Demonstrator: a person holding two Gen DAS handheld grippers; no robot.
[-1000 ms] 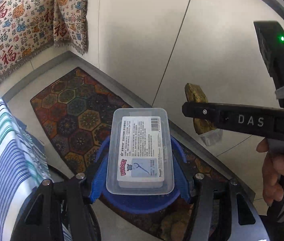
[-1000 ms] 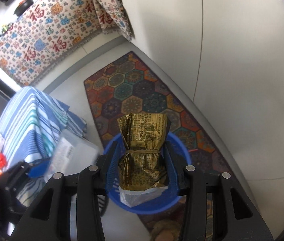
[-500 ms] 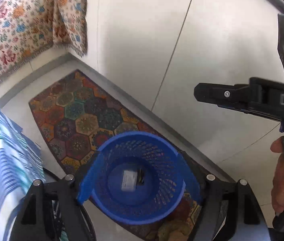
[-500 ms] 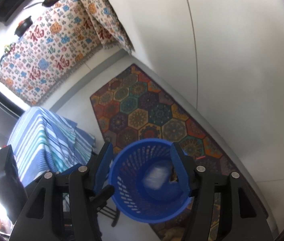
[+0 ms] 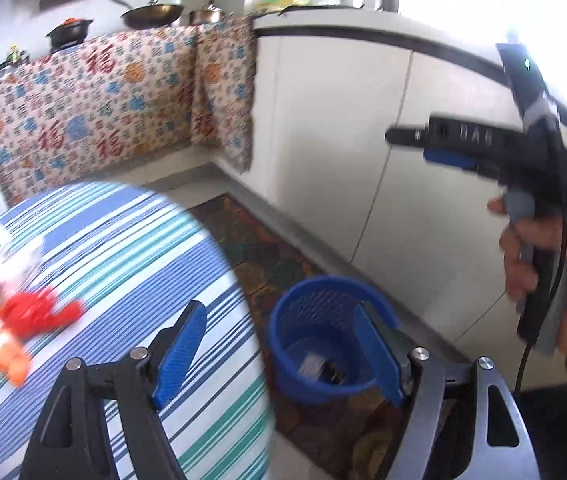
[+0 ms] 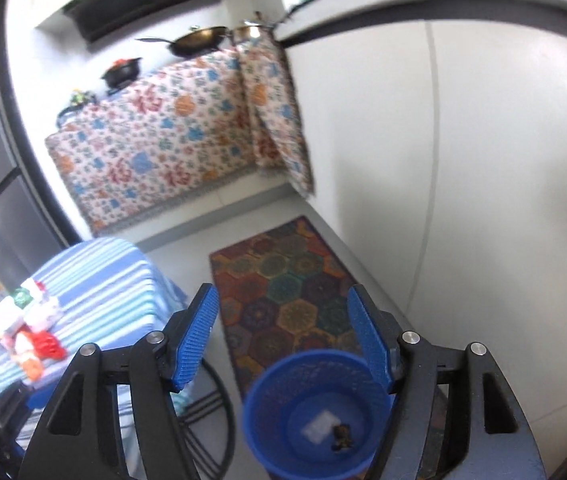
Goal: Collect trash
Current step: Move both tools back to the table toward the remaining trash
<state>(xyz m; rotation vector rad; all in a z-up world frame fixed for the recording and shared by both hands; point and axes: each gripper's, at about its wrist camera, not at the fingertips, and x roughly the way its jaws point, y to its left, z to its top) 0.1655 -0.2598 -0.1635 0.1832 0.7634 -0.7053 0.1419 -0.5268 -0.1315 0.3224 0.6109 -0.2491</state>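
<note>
- Trash already lies in the blue basket (image 6: 315,412) on the floor, near the rug.
- Left hand-held gripper (image 5: 279,354) and right hand-held gripper (image 6: 283,338) are both spread and empty.
- More wrappers (image 5: 7,320) wait on the striped surface (image 5: 131,248) at left.

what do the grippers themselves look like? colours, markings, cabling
Both the left gripper and the right gripper have black angular linkages with silver pivot bolts and blue ribbed finger pads. From the left wrist camera, the right one has a black pistol-style body with pale lettering, a green LED and a black cable.

Blue basket (image 6: 283,420) below open, empty right hand-held gripper (image 6: 283,340)
</note>
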